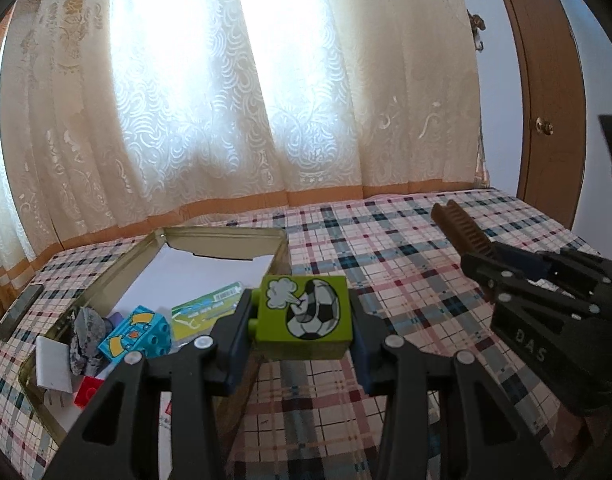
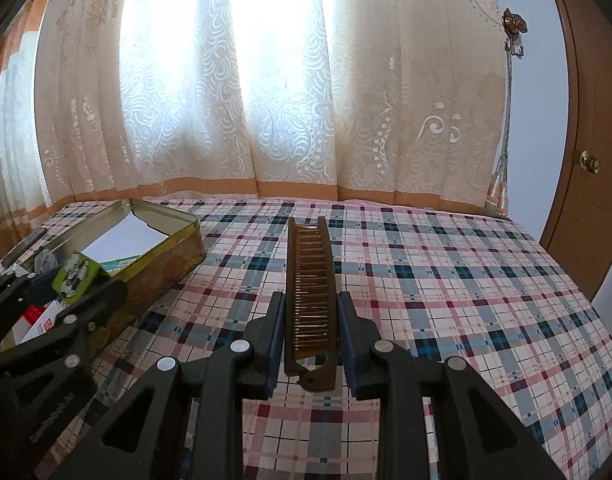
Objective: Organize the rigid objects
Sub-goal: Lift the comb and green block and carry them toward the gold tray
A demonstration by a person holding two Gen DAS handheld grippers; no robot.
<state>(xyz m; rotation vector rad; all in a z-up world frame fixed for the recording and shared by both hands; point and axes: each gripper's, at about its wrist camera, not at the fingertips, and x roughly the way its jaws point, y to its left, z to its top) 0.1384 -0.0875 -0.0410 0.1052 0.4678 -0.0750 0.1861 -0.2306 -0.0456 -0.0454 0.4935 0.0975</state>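
My left gripper (image 1: pixel 302 320) is shut on a green toy block with a football picture (image 1: pixel 306 316) and holds it above the near right wall of an open gold tin (image 1: pixel 226 236). The block also shows in the right wrist view (image 2: pixel 76 276). My right gripper (image 2: pixel 310 320) is shut on a brown folding comb (image 2: pixel 308 280), which points away over the plaid bed. In the left wrist view the comb (image 1: pixel 462 232) sticks out of the right gripper (image 1: pixel 502 268) at the right.
The tin (image 2: pixel 178 248) holds a blue block (image 1: pixel 136 338), a grey crumpled thing (image 1: pixel 86 336), a white charger (image 1: pixel 52 364), a red brick (image 1: pixel 88 392) and a green packet (image 1: pixel 202 312). A phone (image 1: pixel 20 310) lies left of it. Curtains hang behind; a door (image 1: pixel 546 100) stands right.
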